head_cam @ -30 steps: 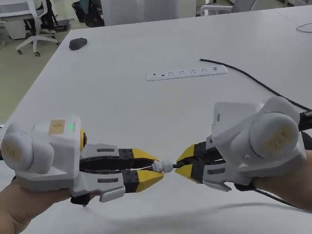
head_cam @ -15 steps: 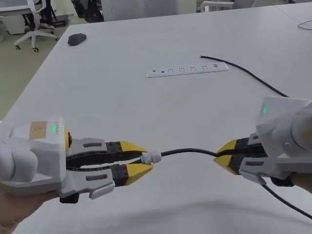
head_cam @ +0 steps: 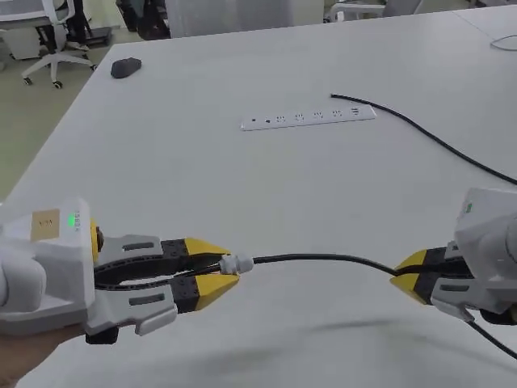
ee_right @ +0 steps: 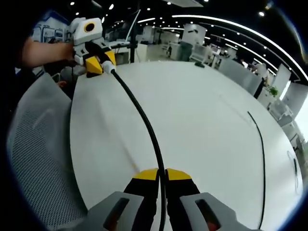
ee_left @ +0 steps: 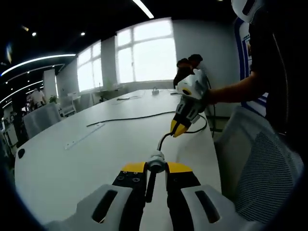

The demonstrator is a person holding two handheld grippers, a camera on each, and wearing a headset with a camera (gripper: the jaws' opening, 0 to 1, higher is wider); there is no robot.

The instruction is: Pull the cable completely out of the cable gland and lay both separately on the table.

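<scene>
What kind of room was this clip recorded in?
Most likely an open-plan office or lab: a long white table carrying a power strip and a computer mouse, with a swivel office chair beside it.

White table [head_cam: 202, 186], white power strip [head_cam: 308, 119] lying flat toward its far side, black cord [head_cam: 420, 133] trailing from the strip's right end to the right edge, dark mouse [head_cam: 125, 67] near the far left corner
</scene>
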